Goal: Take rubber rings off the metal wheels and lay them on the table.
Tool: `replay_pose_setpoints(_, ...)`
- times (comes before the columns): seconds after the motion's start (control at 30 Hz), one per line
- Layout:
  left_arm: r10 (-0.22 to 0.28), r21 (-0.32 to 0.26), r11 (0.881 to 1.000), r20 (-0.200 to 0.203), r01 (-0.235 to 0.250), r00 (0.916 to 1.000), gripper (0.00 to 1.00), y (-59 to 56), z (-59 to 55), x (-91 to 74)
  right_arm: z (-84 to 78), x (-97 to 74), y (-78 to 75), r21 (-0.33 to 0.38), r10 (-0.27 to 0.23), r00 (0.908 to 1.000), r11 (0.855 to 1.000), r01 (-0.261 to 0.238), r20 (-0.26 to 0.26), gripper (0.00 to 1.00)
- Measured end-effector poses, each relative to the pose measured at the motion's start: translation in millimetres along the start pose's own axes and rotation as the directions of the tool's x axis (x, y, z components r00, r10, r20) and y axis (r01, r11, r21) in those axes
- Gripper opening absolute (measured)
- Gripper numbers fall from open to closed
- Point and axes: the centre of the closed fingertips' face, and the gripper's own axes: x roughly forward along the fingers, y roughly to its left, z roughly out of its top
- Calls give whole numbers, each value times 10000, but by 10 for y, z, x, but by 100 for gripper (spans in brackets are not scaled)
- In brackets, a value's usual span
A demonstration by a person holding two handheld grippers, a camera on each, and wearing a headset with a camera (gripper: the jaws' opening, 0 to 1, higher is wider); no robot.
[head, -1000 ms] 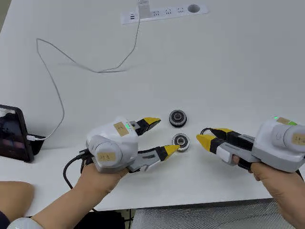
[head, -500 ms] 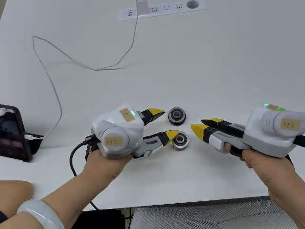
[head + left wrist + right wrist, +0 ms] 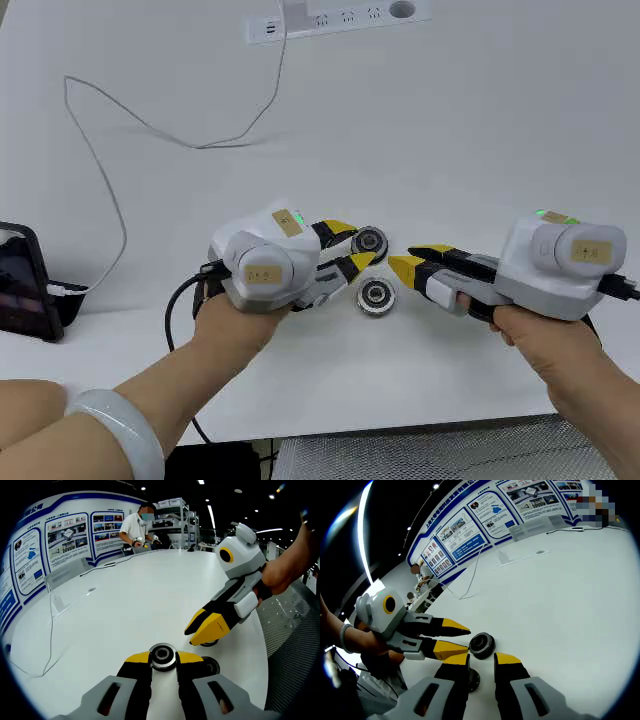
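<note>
Two small metal wheels with black rubber rings lie on the white table (image 3: 480, 140). The far wheel (image 3: 371, 240) (image 3: 163, 654) (image 3: 482, 645) sits between the yellow tips of my left gripper (image 3: 357, 245) (image 3: 163, 658), which is shut on its rim. The near wheel (image 3: 376, 295) (image 3: 210, 665) lies free just below the left gripper's lower jaw. My right gripper (image 3: 416, 257) (image 3: 481, 659) hovers a little to the right of both wheels. It points left and is open by a narrow gap that holds nothing. It also shows in the left gripper view (image 3: 202, 627).
A white power strip (image 3: 340, 18) lies at the table's far edge. A thin white cable (image 3: 110, 150) runs from it to a dark device (image 3: 20, 285) at the left. The table's front edge (image 3: 400, 425) is close behind the hands.
My left gripper has moved right and forward, and its jaws have narrowed onto the far wheel. My right gripper has drifted left toward the wheels.
</note>
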Motion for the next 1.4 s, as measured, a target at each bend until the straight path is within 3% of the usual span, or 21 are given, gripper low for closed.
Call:
replay_pose_setpoints(0.17,4,9,10000,-36,-4,10000,17,14,23,56,12,8,19,68,3,10000,10000,-3,40,20)
replay_pose_setpoints(0.43,-53,87,9999,-393,57,9992,15,9,-51,101,20,9,28,112,19,10000,9999,-20,60,20)
replay_pose_setpoints(0.77,-52,34,10000,-473,53,9989,14,2,-52,121,30,17,27,244,36,10000,9997,-38,83,19)
replay_pose_setpoints(1.4,-109,12,9999,-469,110,9988,13,6,-61,129,47,193,-54,1486,-89,10000,9889,82,43,18)
